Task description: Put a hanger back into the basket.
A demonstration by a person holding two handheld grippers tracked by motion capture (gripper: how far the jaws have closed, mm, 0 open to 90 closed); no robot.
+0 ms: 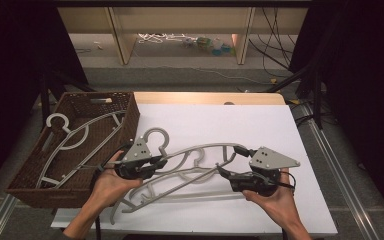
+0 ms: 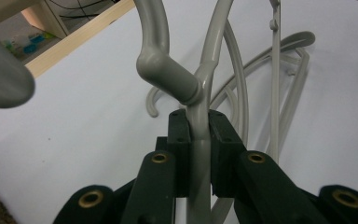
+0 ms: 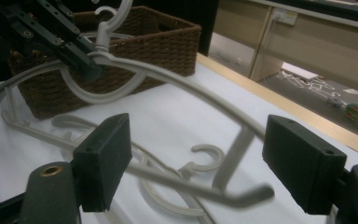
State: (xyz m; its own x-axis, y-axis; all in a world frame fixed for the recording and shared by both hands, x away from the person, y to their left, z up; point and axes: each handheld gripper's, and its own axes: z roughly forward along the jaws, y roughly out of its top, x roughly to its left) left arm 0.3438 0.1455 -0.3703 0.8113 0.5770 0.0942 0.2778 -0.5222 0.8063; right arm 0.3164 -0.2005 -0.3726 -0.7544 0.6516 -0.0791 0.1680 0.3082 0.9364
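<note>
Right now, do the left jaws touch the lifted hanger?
Touching. The left gripper view shows the left gripper clamped on the hanger just below its hook.

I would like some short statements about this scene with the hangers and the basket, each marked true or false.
1. The left hand-held gripper is shut on the raised hanger near its hook. True.
2. The right hand-held gripper clamps the same hanger. False: its jaws stand open, with the hanger's bar between them, untouched.
3. The wicker basket holds a hanger. True.
4. The basket stands at the right side of the table. False: in the high view it stands at the left.
5. Another hanger lies on the white tabletop under the raised one. True.
</note>
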